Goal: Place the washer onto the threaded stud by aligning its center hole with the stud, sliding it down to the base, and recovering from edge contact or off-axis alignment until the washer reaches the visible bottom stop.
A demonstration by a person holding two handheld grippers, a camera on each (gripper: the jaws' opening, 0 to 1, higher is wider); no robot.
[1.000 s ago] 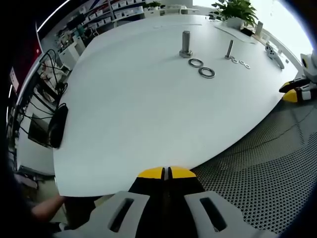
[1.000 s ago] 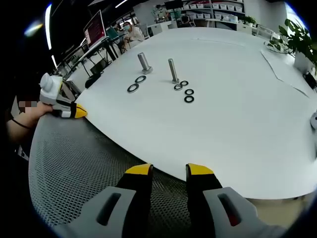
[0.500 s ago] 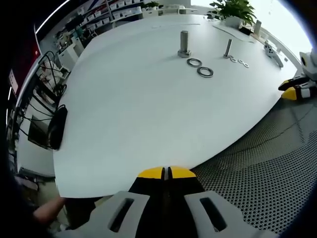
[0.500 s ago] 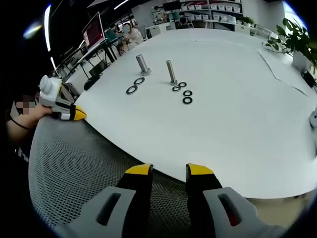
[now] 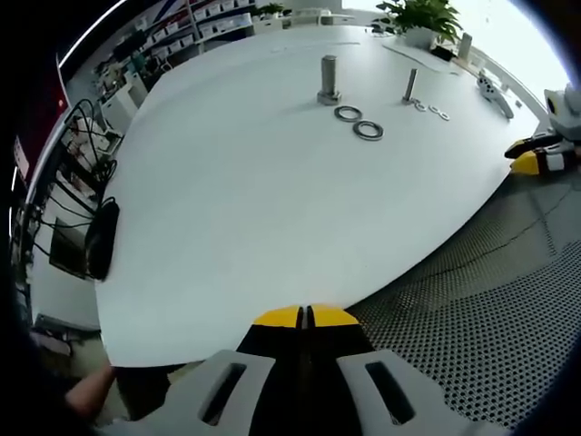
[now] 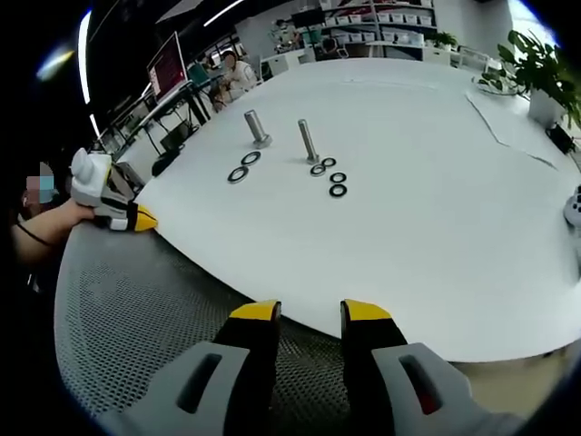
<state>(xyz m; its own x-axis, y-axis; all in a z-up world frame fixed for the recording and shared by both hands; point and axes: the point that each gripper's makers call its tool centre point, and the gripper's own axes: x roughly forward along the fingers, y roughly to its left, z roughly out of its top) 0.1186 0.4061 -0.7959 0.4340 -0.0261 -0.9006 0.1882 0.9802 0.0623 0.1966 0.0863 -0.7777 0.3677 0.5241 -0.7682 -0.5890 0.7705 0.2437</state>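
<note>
Progress: nothing is judged done; no washer is seated on either stud, and pick-up, alignment and sliding down are all left.
Left gripper point(image 5: 305, 315): seen with yellow tips pressed together, nothing between them, held at the near table edge.
Thick stud point(image 5: 328, 78): standing upright, far across the table, bare.
Large washers point(image 5: 359, 123): two, lying flat just beside the thick stud.
Thin stud point(image 6: 308, 142): upright, near the thick one, also bare.
Small washers point(image 6: 330, 176): three, flat at the thin stud's foot.
Right gripper point(image 6: 309, 312): jaws held apart, empty, over the mesh well short of the parts.
Surface: a broad white table point(image 6: 436, 200), bordered by a perforated grey mesh point(image 6: 136, 309).
Room: shelving and monitors are seen behind; potted plants point(image 6: 543, 64) at the far right; cables point(image 5: 77, 154) hang at the left edge.
</note>
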